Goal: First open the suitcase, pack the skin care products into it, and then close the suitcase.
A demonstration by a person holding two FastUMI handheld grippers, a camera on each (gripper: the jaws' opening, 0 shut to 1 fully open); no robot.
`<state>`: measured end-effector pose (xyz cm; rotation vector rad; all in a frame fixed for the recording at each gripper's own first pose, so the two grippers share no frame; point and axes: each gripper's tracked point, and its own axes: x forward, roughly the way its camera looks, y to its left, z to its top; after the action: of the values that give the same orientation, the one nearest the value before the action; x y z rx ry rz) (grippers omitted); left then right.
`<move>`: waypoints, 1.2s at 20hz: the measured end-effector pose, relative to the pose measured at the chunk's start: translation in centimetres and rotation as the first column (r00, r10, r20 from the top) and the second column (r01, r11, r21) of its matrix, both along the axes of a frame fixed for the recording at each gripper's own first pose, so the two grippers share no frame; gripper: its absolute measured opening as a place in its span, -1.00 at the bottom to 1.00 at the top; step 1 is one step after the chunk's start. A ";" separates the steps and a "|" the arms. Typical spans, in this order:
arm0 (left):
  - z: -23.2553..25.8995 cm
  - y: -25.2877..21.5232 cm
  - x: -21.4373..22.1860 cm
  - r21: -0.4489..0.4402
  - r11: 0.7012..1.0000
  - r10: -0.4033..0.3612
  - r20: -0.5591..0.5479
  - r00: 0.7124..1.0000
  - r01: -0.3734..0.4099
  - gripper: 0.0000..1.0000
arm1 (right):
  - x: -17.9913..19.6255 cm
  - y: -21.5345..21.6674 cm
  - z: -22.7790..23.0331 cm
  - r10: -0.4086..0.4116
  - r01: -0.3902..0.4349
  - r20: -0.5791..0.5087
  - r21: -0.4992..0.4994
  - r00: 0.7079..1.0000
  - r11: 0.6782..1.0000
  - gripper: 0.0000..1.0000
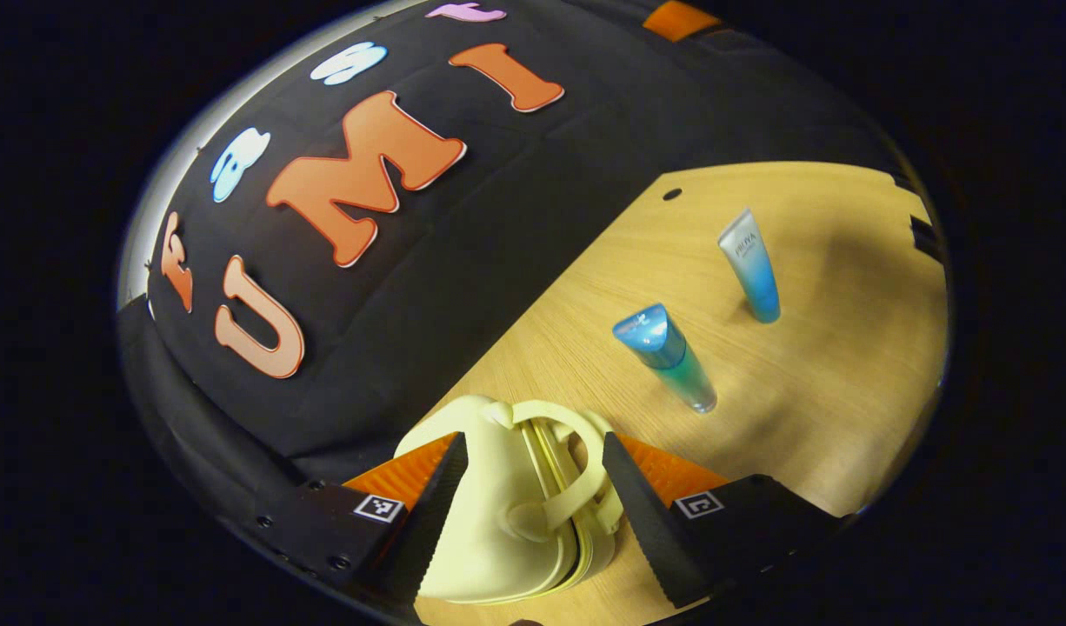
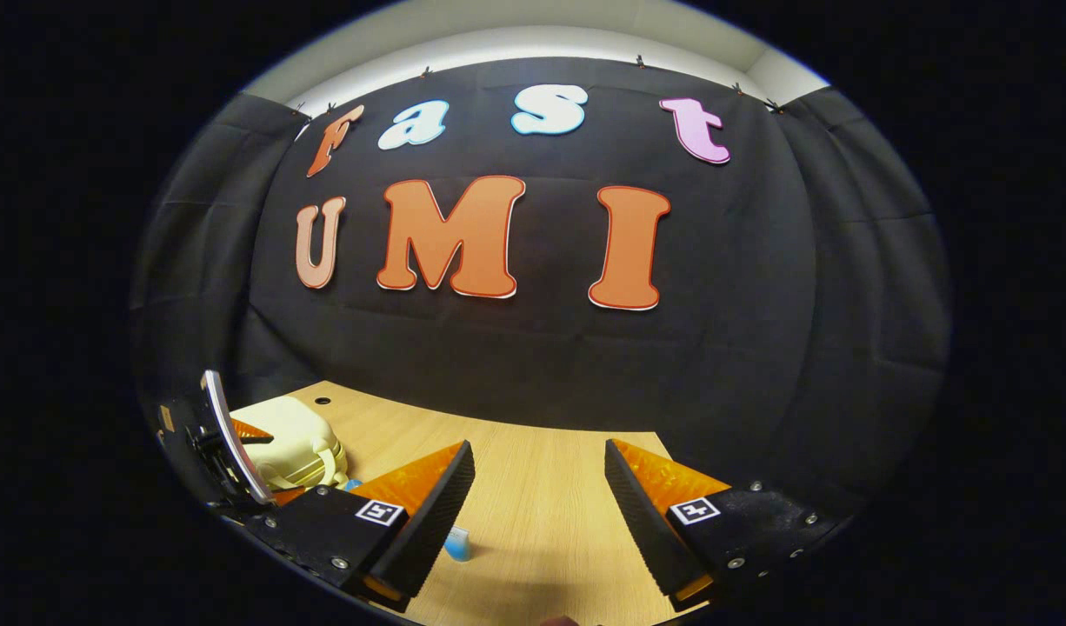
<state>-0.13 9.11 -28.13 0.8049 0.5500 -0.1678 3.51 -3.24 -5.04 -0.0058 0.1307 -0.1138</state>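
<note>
Straddling the closed suitcase [image 1: 498,513], left gripper [image 1: 533,496] spread; right gripper [image 2: 537,500] spread, holding nothing; two tubes [image 1: 672,356] outside

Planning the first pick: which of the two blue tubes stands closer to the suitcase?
The darker teal tube, standing beside the cream suitcase; the paler tube stands farther out on the table.

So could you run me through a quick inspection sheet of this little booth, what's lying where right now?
Surface: wooden table with a small round hole near the wall edge.
Job's things: pale yellow suitcase, closed, standing between the left gripper fingers; two blue tubes standing on the table beyond it.
Clutter: nothing seen.
Grippers: left open around the suitcase, contact unclear; right gripper open over bare table.
Cables: nothing seen.
Surroundings: black cloth wall.
</note>
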 end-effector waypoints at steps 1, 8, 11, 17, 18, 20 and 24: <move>-0.8 0.3 0.1 0.015 1.000 -0.008 -0.016 1.000 0.009 0.94 | 0.0 -0.1 -0.1 -0.008 0.008 -0.003 0.001 1.000 1.000 0.91; -3.4 1.7 -0.5 0.119 0.990 -0.072 -0.080 0.994 0.081 0.83 | -0.3 0.2 -0.6 -0.043 0.042 -0.020 -0.011 0.999 0.999 0.91; -4.2 2.0 -0.3 0.211 0.969 -0.112 -0.102 0.988 0.131 0.68 | -0.4 0.7 -0.6 -0.045 0.045 -0.020 -0.013 0.999 0.999 0.91; -5.8 1.5 0.6 0.340 0.909 -0.205 -0.140 0.969 0.242 0.31 | -0.5 1.3 -0.4 -0.055 0.054 -0.016 -0.018 0.998 0.998 0.91; -5.4 1.3 0.5 0.357 0.899 -0.215 -0.140 0.966 0.252 -0.51 | -0.6 1.3 -0.3 -0.057 0.056 -0.016 -0.019 0.998 0.998 0.91; -5.5 1.3 1.0 0.353 0.901 -0.223 -0.120 0.967 0.252 -0.89 | -0.8 1.3 -0.4 -0.064 0.064 -0.015 -0.022 0.998 0.998 0.91; -4.5 1.5 0.8 0.228 0.949 -0.198 -0.107 0.974 0.218 -0.89 | -0.8 1.6 -0.5 -0.071 0.070 -0.020 -0.018 0.997 0.997 0.91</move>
<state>0.63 10.58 -32.62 1.0950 0.5690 -0.3359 2.75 -1.60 -5.51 -0.0201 0.1504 -0.1855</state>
